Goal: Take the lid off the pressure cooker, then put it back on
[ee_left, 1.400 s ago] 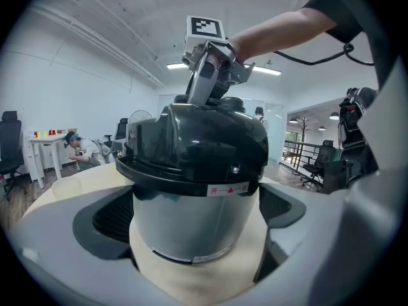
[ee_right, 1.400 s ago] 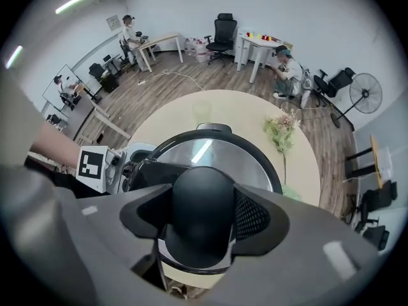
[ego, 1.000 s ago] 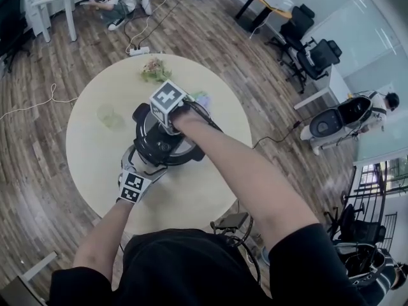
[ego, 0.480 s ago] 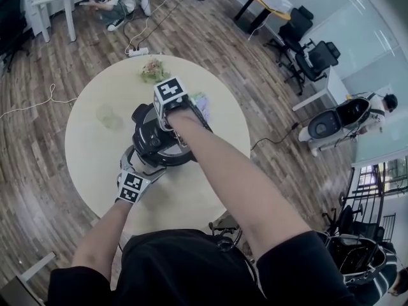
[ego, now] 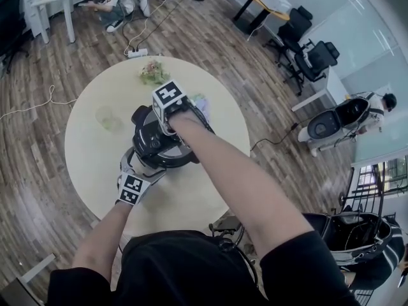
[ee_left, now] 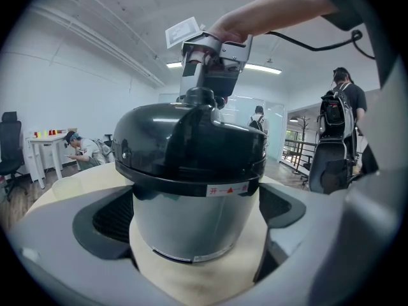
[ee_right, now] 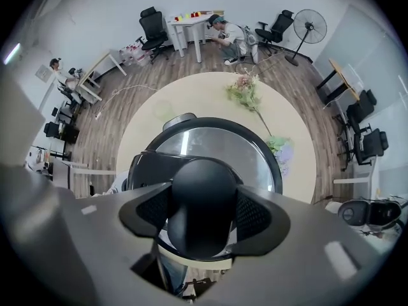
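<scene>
Right gripper (ee_right: pixel 203 217) hugs the knob (ee_right: pixel 199 193) on the lid (ee_right: pixel 217 144), jaws just loosened a bit. Left gripper (ee_left: pixel 197 217) holds the pot (ee_left: pixel 183 229). Lid is on, so maybe the 2 jobs are left.

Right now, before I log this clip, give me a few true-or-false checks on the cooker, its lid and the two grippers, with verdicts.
1. The lid sits on the pressure cooker. True.
2. The right gripper is empty. False: its jaws clamp the lid's knob from above, though they have just opened slightly.
3. The left gripper has the cooker's body between its jaws. True.
4. The flowers lie at the edge of the table nearest the person. False: they lie on the far side, beyond the cooker.
</scene>
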The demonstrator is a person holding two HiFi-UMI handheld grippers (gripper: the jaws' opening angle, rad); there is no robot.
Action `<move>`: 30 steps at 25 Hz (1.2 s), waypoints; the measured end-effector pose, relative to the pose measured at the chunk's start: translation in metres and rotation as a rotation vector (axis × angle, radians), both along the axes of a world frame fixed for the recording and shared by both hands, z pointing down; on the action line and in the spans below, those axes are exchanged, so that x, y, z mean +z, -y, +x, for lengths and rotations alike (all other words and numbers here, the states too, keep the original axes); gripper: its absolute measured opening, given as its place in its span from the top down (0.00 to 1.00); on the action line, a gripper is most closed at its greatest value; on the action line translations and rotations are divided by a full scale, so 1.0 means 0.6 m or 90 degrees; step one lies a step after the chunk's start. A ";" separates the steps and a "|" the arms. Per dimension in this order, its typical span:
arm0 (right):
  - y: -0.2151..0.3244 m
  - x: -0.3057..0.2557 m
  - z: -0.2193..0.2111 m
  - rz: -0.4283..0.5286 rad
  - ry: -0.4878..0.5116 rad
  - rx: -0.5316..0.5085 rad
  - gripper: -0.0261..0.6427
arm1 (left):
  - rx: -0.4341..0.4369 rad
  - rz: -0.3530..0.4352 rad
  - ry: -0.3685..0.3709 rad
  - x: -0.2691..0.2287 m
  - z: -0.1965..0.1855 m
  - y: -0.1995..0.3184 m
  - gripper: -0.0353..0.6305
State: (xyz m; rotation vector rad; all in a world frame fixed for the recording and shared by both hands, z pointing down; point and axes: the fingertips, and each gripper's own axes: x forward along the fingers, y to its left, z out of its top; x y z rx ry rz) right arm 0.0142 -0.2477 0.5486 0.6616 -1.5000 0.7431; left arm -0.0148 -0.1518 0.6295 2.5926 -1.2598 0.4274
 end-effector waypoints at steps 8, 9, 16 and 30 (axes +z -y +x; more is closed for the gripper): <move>0.001 -0.005 0.003 0.001 0.006 0.027 0.53 | 0.001 -0.001 0.001 0.001 -0.001 0.001 0.06; 0.001 -0.007 0.005 -0.001 0.007 0.029 0.53 | 0.001 -0.001 0.001 0.001 -0.001 0.001 0.06; -0.004 -0.039 0.007 -0.023 0.026 0.052 0.53 | 0.000 -0.003 0.002 0.005 -0.005 -0.004 0.06; 0.013 -0.096 -0.014 -0.007 0.060 0.051 0.53 | 0.001 -0.006 0.004 0.001 -0.002 0.001 0.06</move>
